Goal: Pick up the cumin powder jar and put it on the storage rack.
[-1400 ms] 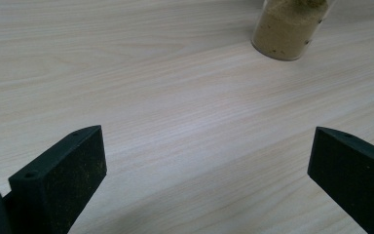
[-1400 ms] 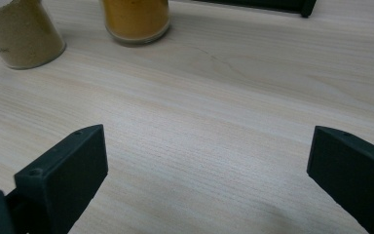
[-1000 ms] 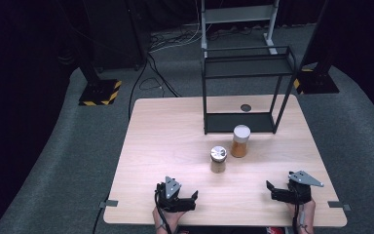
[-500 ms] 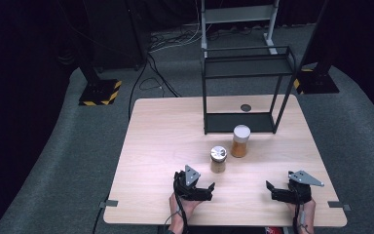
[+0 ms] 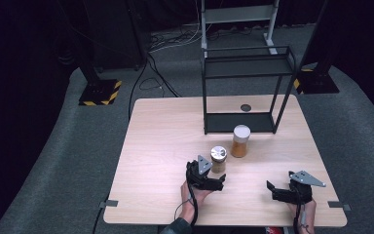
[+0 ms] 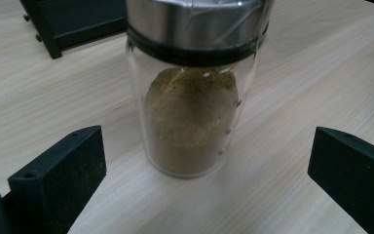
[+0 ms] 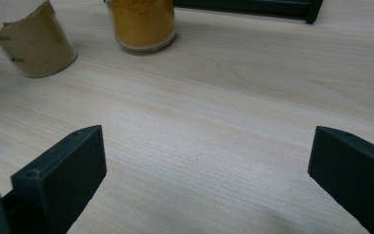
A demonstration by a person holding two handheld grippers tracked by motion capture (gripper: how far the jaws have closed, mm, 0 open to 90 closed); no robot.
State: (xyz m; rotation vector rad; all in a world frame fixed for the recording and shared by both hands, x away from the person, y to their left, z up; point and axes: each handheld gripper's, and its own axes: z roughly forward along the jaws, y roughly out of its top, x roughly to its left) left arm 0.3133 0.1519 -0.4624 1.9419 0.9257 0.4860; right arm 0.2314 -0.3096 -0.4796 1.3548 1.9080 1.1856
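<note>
Left gripper (image 5: 213, 181) jaws spread wide, close behind brown spice jar (image 5: 218, 159) – jar upright on table (image 5: 156, 146), steel lid, brown powder inside, centred between jaws in left gripper view (image 6: 191, 122), no contact visible. Right gripper (image 5: 280, 191) also wide open, empty, low over bare wood near front right edge. Orange spice jar (image 5: 240, 141) just beyond brown one, white lid, in front of black rack (image 5: 246, 87).
</note>
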